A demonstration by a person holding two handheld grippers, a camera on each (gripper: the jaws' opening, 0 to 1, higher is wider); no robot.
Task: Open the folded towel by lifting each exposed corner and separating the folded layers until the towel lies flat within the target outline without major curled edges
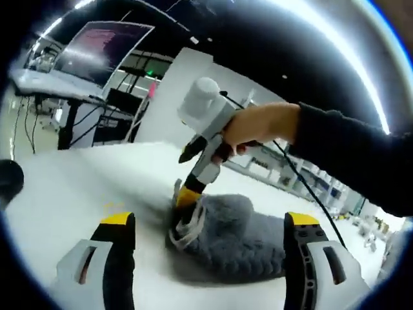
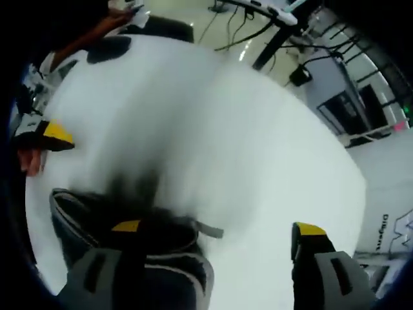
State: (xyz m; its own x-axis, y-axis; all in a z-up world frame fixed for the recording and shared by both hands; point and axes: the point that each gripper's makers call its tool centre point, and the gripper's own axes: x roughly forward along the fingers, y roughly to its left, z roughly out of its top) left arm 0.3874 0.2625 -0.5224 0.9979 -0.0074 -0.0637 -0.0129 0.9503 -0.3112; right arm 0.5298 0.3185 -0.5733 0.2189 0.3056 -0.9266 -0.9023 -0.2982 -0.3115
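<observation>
A grey fluffy towel (image 1: 245, 236) with a pale trimmed edge lies folded in a heap on the white table (image 1: 71, 194). My left gripper (image 1: 210, 226) is open, its yellow-tipped jaws wide apart just short of the towel. A hand holds my right gripper (image 1: 185, 210) nose-down on the towel's left corner. In the right gripper view the right gripper (image 2: 216, 227) is open: its left jaw rests over the dark towel (image 2: 84, 213), while its right jaw stands over bare table (image 2: 245, 142). The left gripper's yellow tip (image 2: 55, 134) shows at the left edge. The view is blurred.
Behind the table stand a large screen (image 1: 103, 45) on a desk, a white wall panel (image 1: 174, 90) and shelving. A dark round object (image 1: 10, 177) sits at the table's left edge. Desk legs and cables (image 2: 277, 32) lie beyond the table's far side.
</observation>
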